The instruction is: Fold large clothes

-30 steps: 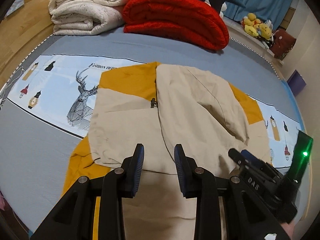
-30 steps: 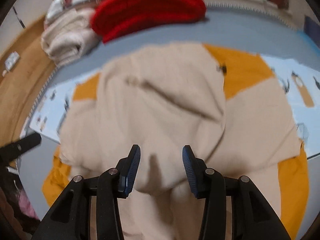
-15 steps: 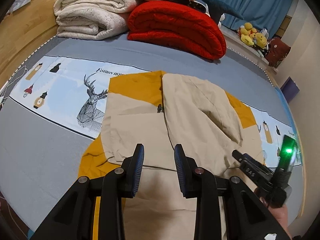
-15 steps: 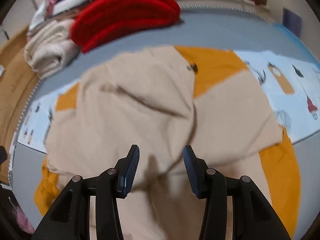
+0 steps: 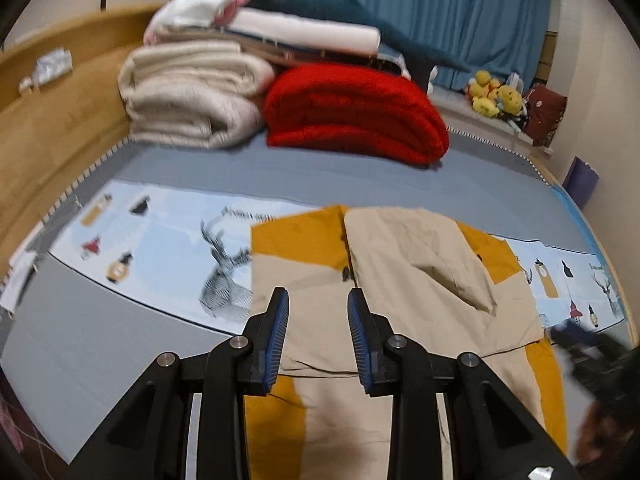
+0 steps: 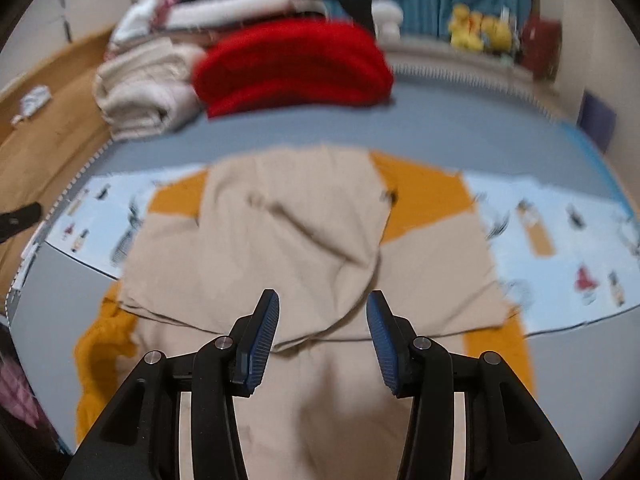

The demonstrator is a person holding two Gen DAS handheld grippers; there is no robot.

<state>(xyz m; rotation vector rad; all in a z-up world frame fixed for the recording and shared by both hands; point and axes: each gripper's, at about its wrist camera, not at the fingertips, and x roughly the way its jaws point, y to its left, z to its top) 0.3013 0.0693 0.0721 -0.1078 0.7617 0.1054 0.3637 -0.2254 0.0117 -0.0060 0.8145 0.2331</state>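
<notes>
Jacket (image 5: 400,276) lies part-folded on bed (image 5: 280,176); left tongs (image 5: 318,338) closing on nothing, right tongs (image 6: 322,342) agape, empty.

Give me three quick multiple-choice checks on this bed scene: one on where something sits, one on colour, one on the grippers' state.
1. Where is the red blanket?
A. Under the garment
B. At the far end of the bed, beside the cream quilt
C. On the floor

2. Which two colours make up the garment?
A. Beige and mustard yellow
B. Blue and white
C. Red and grey

3. What is between the jaws of the left gripper and the right gripper?
A. A sleeve in each
B. The blanket in the left only
C. Nothing

Answers: 1 B, it lies on the grey sheet beyond the garment, against the quilt. 2 A, beige panels with mustard shoulders and sleeves. 3 C, both pairs of blue pads stand apart above the cloth, pinching nothing; the left jaws are closing.
</notes>
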